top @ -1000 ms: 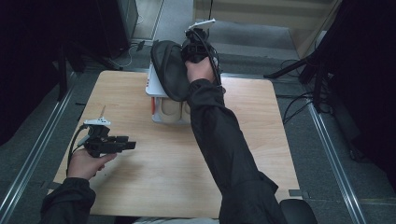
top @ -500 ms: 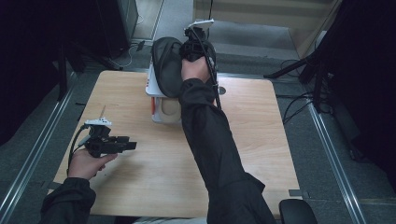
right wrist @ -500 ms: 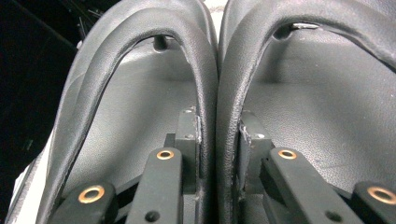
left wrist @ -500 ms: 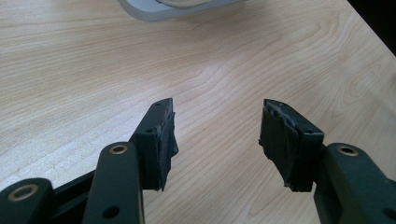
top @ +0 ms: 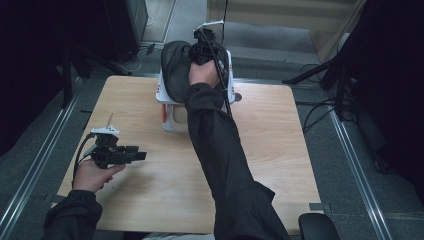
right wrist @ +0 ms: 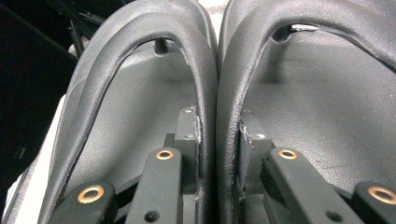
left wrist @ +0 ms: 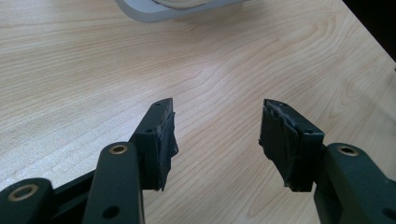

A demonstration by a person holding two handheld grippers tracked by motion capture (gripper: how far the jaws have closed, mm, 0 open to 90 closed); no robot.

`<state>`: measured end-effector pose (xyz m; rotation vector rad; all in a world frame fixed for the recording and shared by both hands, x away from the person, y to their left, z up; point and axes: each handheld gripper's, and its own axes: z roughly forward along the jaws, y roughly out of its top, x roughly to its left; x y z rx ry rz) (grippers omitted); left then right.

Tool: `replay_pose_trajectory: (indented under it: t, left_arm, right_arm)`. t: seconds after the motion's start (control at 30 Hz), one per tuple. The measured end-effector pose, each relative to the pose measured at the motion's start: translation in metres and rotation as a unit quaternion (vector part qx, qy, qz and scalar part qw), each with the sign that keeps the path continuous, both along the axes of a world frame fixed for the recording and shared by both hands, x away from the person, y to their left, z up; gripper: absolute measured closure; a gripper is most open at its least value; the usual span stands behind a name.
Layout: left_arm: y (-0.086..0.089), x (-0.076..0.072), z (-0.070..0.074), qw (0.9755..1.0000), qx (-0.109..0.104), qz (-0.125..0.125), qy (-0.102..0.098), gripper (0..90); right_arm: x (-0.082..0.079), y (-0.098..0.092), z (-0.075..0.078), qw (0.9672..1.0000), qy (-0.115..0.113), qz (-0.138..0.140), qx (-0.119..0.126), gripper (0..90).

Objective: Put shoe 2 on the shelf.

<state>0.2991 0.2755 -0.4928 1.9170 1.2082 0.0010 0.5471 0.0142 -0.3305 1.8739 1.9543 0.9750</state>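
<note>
1. Your right gripper [right wrist: 217, 135] pinches the touching inner edges of two black slippers [top: 176, 70], atop the white rack [top: 229, 75].
2. Your left gripper [left wrist: 217, 135], well apart from the rack, hangs wide open and empty over the wooden table [top: 280, 145].

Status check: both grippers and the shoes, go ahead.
Right gripper clamped on the touching inner walls of two black shoes, over the white rack. Left gripper open, empty, low over the table. Nothing in the way.

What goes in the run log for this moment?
right gripper: shut on pair of black slippers over white rack | left gripper: open above table
</note>
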Motion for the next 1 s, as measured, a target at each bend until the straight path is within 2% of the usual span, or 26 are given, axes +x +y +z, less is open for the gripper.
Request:
replay_pose_trajectory:
  t: [0.57, 0.83, 1.0]
  left_arm:
    - [-0.0009, 0.0001, -0.0004, 1.0000, -0.001, -0.001, 0.001, 45.3]
    - [-0.0006, 0.0001, -0.0005, 1.0000, 0.000, -0.002, 0.001, 45.3]
    - [-0.0008, 0.0001, -0.0004, 1.0000, 0.001, -0.003, 0.001, 45.3]
  right_arm:
    - [0.0060, -0.0067, -0.0012, 0.9999, 0.006, -0.009, 0.004, 74.5]
    - [0.0052, -0.0061, -0.0025, 1.0000, 0.000, -0.006, -0.001, 74.0]
    - [0.0044, -0.0086, -0.0040, 1.0000, -0.004, -0.003, 0.008, 73.0]
